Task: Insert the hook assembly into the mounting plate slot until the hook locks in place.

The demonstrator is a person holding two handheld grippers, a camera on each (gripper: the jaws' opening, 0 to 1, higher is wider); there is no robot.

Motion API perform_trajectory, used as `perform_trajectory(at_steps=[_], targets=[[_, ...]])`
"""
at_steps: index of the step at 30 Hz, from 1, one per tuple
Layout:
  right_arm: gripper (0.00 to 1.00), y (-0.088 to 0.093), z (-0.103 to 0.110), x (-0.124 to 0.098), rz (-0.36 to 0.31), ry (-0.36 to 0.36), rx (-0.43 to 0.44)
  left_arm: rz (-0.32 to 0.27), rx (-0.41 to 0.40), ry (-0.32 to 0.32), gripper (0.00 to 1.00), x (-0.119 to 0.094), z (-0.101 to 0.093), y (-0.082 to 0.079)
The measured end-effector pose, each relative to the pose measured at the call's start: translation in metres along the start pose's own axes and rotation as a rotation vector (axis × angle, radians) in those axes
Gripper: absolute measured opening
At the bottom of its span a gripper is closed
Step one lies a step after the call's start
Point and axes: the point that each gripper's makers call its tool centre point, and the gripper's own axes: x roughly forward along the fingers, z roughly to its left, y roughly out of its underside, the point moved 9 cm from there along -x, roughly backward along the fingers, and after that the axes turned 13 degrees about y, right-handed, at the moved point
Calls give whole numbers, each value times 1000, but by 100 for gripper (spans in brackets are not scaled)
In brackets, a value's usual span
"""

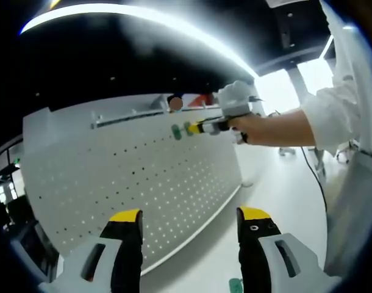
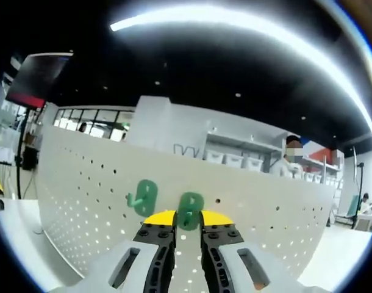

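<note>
A white perforated mounting plate (image 1: 131, 177) stands upright across the left gripper view, and it also spans the right gripper view as the pegboard (image 2: 283, 213). One green hook (image 2: 143, 196) sits on the board near its top edge. A second green hook (image 2: 189, 210) is pinched between the yellow-tipped jaws of my right gripper (image 2: 187, 218), right at the board. In the left gripper view the right gripper (image 1: 195, 128) comes in from the right in a person's hand, with both green hooks (image 1: 182, 129) at its tip. My left gripper (image 1: 189, 215) stands open, away from the board.
A white tabletop (image 1: 277, 201) runs under the board toward the right. The person's white sleeve (image 1: 332, 116) fills the right side. Another small green piece (image 1: 235, 285) lies on the table between my left jaws. Shelving and another person stand behind the board.
</note>
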Motion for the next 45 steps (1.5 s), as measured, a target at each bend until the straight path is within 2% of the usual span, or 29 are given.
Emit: perform_trajectory(at_steps=[16,24,45], targets=[[27,-2,-3,-8,5,-15,31,5,2,-1,64,-1,-2,-2],[38,-1,-8,-14,10,-34,67,15,1,-6,64,-3,-1,-1],[40,-2,-2,-45,-1,-125,47,38,-13,-40,63,-12,-1,2]])
